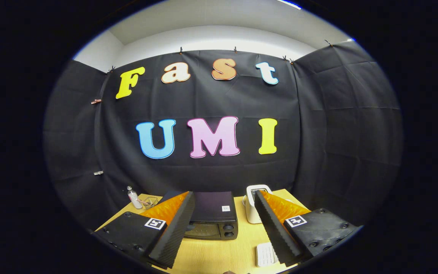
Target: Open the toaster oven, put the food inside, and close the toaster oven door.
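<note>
The hand-held gripper (224, 228) hangs high over the tabletop (219, 255), fingers spread wide and grasping nothing — a stance that frames the oven (213, 220) between them. Its door looks closed. A white, waffle-like item (266, 254) — possibly the food — lies by the right finger.

Setting: a recording booth rigged indoors, not a real kitchen. Black cloth (318, 125) hangs as walls on three sides, clipped along its top edge with small clamps (96, 101); plain white wall and ceiling (211, 36) show above it. A light wooden table (219, 249) stands against the cloth and carries household props: a black toaster oven (213, 219), a white appliance (252, 205) beside it, a small clear bottle (134, 198) and a wire basket (149, 201) (contents too small to tell). Square printed markers sit on the gripper (224, 228), whose fingers stand spread wide apart.
</note>
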Motion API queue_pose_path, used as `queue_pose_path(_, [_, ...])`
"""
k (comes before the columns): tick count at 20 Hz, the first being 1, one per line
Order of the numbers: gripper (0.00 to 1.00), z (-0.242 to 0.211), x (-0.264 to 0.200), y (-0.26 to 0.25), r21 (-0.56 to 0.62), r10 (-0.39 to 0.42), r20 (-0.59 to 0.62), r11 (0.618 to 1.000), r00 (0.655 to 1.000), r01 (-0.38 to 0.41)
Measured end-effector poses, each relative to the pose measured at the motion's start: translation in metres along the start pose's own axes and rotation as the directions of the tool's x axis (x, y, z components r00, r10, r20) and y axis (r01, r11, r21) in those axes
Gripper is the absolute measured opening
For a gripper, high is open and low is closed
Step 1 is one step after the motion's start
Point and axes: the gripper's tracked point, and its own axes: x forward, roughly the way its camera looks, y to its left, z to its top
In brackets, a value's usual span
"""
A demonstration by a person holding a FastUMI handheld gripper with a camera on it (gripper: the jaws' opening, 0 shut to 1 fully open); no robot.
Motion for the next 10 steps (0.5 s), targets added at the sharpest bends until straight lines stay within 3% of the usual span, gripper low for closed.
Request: queue_pose_path(10, [0.98, -0.018, 0.016, -0.012, 0.019, -0.014, -0.043, 1.0, 0.999, 0.015])
